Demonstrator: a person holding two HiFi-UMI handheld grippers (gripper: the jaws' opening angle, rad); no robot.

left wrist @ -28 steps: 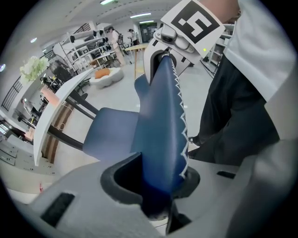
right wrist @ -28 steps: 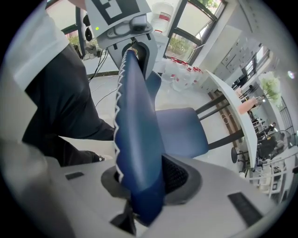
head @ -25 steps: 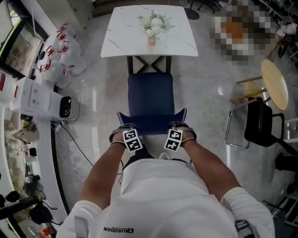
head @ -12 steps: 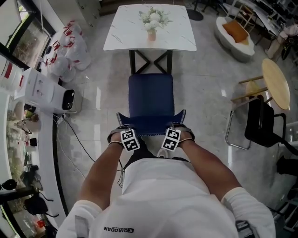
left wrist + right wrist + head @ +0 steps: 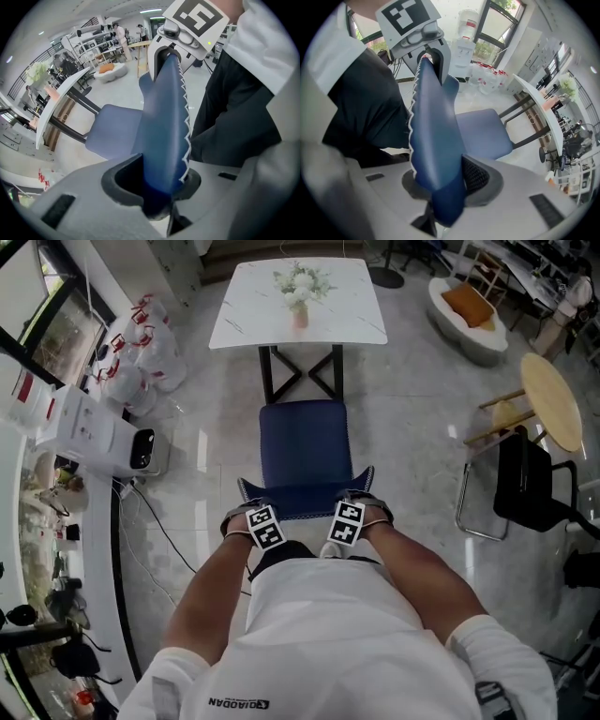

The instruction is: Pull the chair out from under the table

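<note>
The blue chair's seat stands on the floor just in front of the white marble table, with the table's black cross frame showing between them. My left gripper is shut on the left end of the chair's backrest, and my right gripper is shut on its right end. In the left gripper view the blue backrest runs up out of my left gripper. In the right gripper view the backrest is pinched in my right gripper. A flower vase stands on the table.
A white appliance and plastic bags stand at the left, with a cable across the floor. A black chair and a round wooden table are at the right. The person's body is directly behind the backrest.
The chair has slid away from the table toward the person; more of the table's black frame shows beyond the seat. Both grippers came back with the backrest, still shut on it.
</note>
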